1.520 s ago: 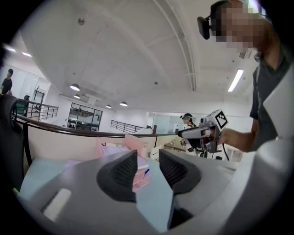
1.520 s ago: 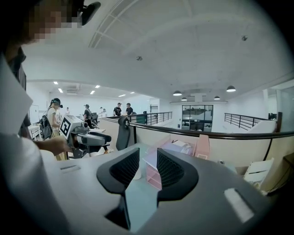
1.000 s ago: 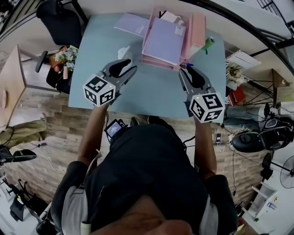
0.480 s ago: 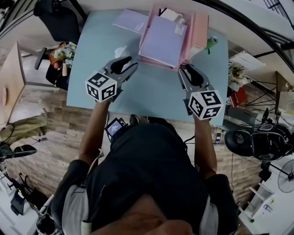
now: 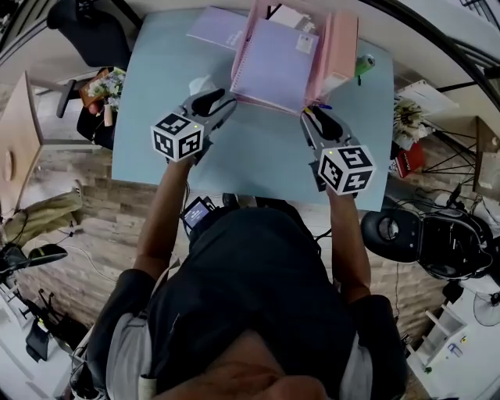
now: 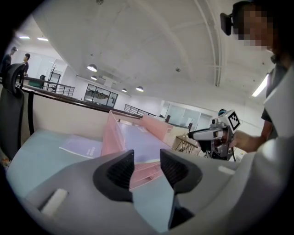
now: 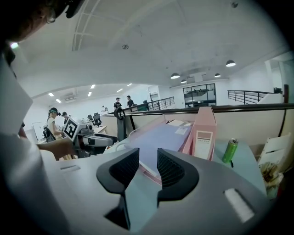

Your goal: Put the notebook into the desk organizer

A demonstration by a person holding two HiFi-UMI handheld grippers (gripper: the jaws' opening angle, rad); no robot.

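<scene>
The notebook (image 5: 273, 64) lies in the pink organizer (image 5: 341, 43). Just before the organizer, the left gripper (image 5: 227, 102) is empty, its jaws having just been opening a little. The right gripper (image 5: 306, 117) is empty too, jaws slightly apart.

My left gripper (image 5: 225, 102) and right gripper (image 5: 308, 117) hover near the pink desk organizer's (image 5: 344, 43) front corners, lilac notebook (image 5: 273, 64) inside (left jaws just been opening, nothing between them).

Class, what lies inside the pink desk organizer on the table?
A lavender notebook lies in the desk organizer, with white papers behind it. Anything beneath the notebook is covered.
</scene>
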